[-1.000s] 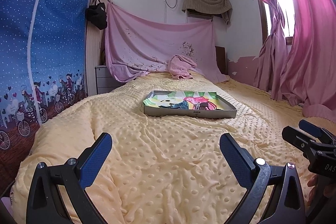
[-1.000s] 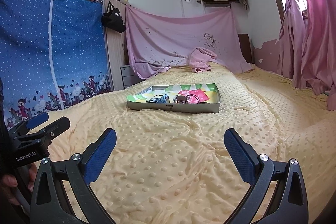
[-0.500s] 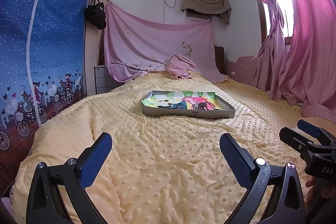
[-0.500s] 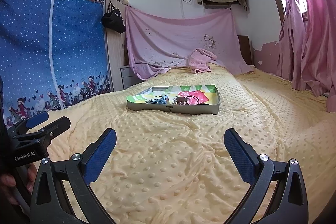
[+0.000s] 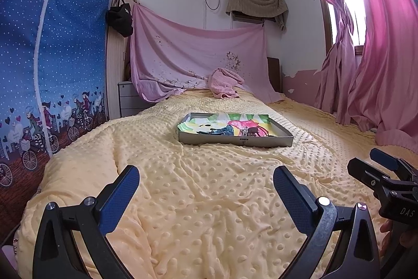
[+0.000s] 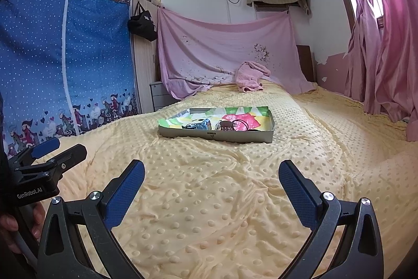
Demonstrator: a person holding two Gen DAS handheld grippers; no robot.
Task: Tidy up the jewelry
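Both tongs, left gripper [image 5: 206, 181] and right gripper [image 6: 211, 175], are held wide open, empty, well short of the jewelry [image 6: 230, 125] in the tray [image 6: 216, 135] on the blanket [image 6: 209, 187]; a brown clip is distinguished only in the right view

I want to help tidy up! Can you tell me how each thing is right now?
Left tool: open, empty, above the blanket.
Right tool: open, empty.
Tray: flat on the blanket, uncovered.
Jewelry: lying jumbled in the tray.
Curtain: partly drawn, window showing.
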